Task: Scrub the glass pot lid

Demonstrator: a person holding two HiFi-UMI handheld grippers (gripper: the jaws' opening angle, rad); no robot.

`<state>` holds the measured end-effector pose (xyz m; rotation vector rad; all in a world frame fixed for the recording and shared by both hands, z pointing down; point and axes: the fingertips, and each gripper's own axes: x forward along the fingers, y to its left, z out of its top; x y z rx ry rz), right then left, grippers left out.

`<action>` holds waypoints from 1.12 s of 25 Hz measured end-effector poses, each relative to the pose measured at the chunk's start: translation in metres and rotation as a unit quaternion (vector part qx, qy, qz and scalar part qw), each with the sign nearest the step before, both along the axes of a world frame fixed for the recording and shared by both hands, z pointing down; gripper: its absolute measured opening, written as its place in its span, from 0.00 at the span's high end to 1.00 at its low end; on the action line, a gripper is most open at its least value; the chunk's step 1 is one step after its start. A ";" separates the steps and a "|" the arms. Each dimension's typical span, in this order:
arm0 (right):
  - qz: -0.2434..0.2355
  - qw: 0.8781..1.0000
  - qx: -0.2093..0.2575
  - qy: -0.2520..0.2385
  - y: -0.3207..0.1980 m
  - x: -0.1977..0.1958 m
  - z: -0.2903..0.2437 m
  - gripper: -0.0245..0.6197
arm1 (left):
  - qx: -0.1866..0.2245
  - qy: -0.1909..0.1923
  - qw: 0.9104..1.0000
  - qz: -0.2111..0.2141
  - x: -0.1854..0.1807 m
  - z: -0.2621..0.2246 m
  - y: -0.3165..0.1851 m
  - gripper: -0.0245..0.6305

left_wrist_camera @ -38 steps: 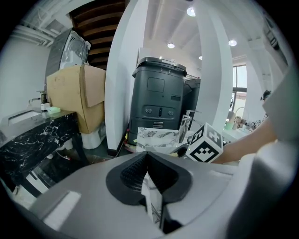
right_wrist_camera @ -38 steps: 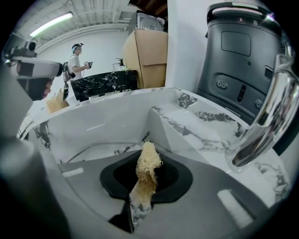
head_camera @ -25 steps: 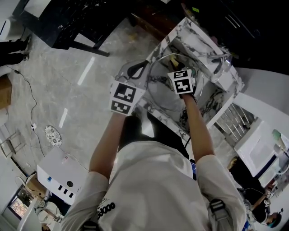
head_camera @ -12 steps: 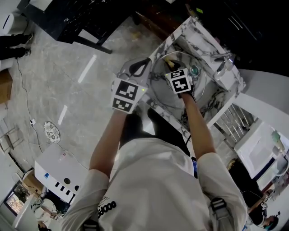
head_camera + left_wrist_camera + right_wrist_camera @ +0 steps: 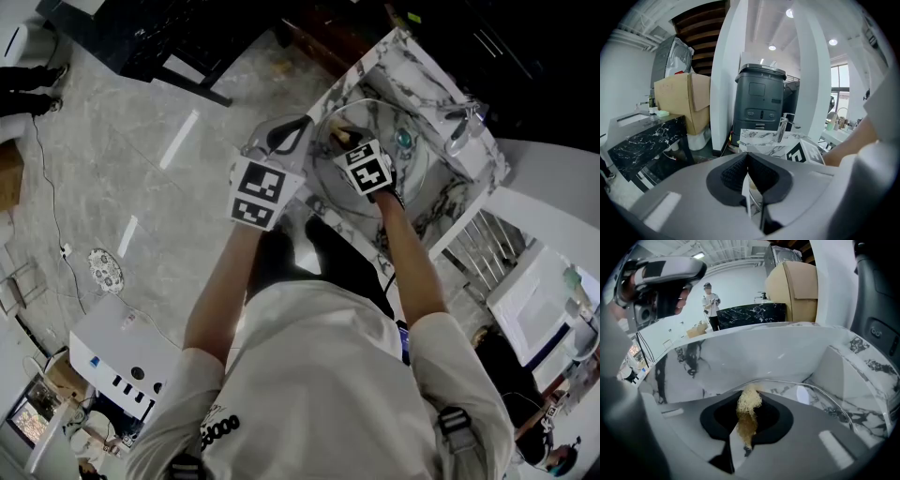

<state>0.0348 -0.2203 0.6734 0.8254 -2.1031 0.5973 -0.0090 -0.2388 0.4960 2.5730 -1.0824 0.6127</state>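
Observation:
The glass pot lid point(image 5: 412, 178) lies tilted in the marble sink point(image 5: 452, 202). My left gripper point(image 5: 286, 139) sits at the lid's left rim. In the left gripper view it point(image 5: 749, 161) is shut on the thin lid edge point(image 5: 746, 194). My right gripper point(image 5: 343, 137) is over the lid's far left part, shut on a yellowish fibrous scrubber point(image 5: 750, 401). In the right gripper view the right gripper point(image 5: 746, 416) has the scrubber poking out toward the lid's metal rim point(image 5: 825, 394).
A faucet point(image 5: 466, 117) stands at the sink's far right corner. A white rack point(image 5: 487, 248) is right of the sink. Behind the sink are a black bin point(image 5: 759, 101), a cardboard box point(image 5: 686, 101) and a black marble counter point(image 5: 642, 136). A person point(image 5: 711, 303) stands far off.
My right gripper with the scrubber has slid left and farther across the lid. The left gripper has kept its hold at the lid's left rim.

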 end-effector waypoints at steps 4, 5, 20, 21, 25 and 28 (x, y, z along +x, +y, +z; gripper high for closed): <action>-0.029 0.999 -0.016 -0.013 0.015 -0.010 0.002 0.88 | 0.000 0.001 1.000 0.002 -0.001 -0.001 0.003 0.95; -0.035 0.999 -0.017 -0.015 0.019 -0.013 0.002 0.88 | 0.000 0.001 1.000 0.003 0.000 -0.001 0.004 0.95; -0.120 0.989 -0.068 -0.048 0.083 -0.027 0.003 0.87 | 0.009 0.009 1.000 0.014 0.007 -0.007 0.019 0.95; -0.125 0.988 -0.074 -0.051 0.087 -0.027 0.002 0.87 | 0.010 0.009 1.000 0.015 0.008 -0.008 0.020 0.95; -0.129 0.985 -0.096 -0.062 0.100 -0.022 0.002 0.87 | 0.013 0.011 1.000 0.019 0.011 -0.009 0.022 0.95; -0.140 0.982 -0.109 -0.060 0.112 -0.017 0.001 0.87 | 0.014 0.015 0.999 0.025 0.013 -0.010 0.022 0.95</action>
